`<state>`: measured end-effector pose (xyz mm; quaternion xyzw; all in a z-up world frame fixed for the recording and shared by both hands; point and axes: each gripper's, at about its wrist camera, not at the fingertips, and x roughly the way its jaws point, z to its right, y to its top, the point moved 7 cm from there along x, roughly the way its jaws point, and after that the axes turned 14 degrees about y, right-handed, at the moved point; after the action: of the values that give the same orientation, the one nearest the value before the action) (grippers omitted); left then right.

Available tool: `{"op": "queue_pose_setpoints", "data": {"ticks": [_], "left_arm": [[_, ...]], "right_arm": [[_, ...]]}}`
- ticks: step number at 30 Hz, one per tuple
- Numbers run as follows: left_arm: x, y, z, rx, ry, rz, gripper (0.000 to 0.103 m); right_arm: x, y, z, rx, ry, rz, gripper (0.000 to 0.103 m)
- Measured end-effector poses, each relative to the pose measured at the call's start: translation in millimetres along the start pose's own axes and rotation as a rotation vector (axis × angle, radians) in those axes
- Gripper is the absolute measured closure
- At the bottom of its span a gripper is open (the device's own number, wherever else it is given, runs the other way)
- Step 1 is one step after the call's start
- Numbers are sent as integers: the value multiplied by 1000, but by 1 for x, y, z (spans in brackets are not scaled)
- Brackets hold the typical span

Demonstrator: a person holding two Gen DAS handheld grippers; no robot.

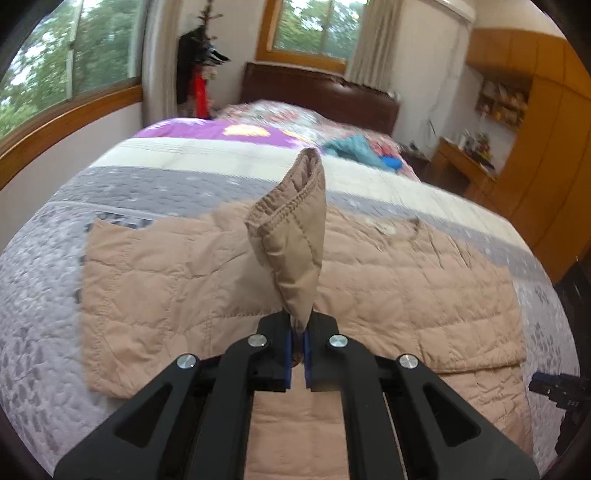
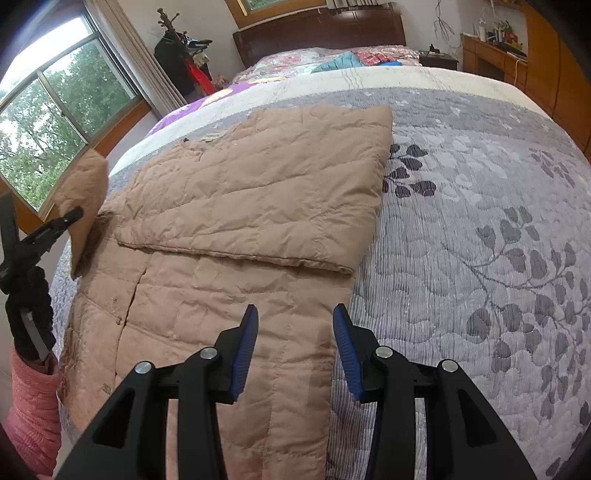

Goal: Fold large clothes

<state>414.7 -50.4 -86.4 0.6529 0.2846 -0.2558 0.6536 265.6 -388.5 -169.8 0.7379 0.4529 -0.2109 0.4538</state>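
A tan quilted jacket [image 1: 184,280] lies spread on the bed, with one side folded over its middle [image 2: 251,192]. My left gripper [image 1: 297,350] is shut on the jacket's sleeve cuff [image 1: 291,236] and holds it up above the garment. In the right wrist view that lifted sleeve [image 2: 83,192] hangs at the far left, with the left gripper [image 2: 59,223] pinching it. My right gripper [image 2: 295,332] stands open just above the jacket's near right edge, nothing between its blue pads [image 2: 243,350]. It shows as a dark shape [image 1: 557,391] at the right edge of the left wrist view.
The grey leaf-patterned quilt [image 2: 480,221] covers the bed. A teal and red clothes pile [image 2: 343,59] lies near the dark headboard [image 2: 321,29]. Wooden cabinets [image 1: 546,147] run along the right, windows [image 2: 48,122] along the left. A pink sleeve [image 2: 33,406] shows at lower left.
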Motion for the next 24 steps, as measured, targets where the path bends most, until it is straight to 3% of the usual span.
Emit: {"op": "queue_pose_setpoints", "data": {"ticks": [4,7,9,12,14,17,19,22,24], "left_arm": [[14,-15,23,57,-99,-96,89],[-1,-26,35,102,-195,-98,65],[-17,-32,36,115,-279,-97,56],[-40,-34,21,79,-392,-100,55],[-44,-28,6,48,-364,-74,55],[-32,-22,-26,33,-204,-63,55],[-8,-24,-54,27,-47,-118,57],[23,-31,-82,10,73,-169,57],[42,-40,-90,12,94,-214,58]], "right_arm": [[5,-1,3,8,1,-10,60],[6,0,1,5,1,-12,61],[6,2,-4,-1,2,-14,61],[9,8,-20,-23,20,-22,61],[14,15,-38,-48,39,-35,61],[28,24,-72,-95,74,-66,61],[43,29,-98,-124,106,-97,61],[68,36,-126,-131,148,-140,61],[84,39,-138,-114,178,-166,61]]}}
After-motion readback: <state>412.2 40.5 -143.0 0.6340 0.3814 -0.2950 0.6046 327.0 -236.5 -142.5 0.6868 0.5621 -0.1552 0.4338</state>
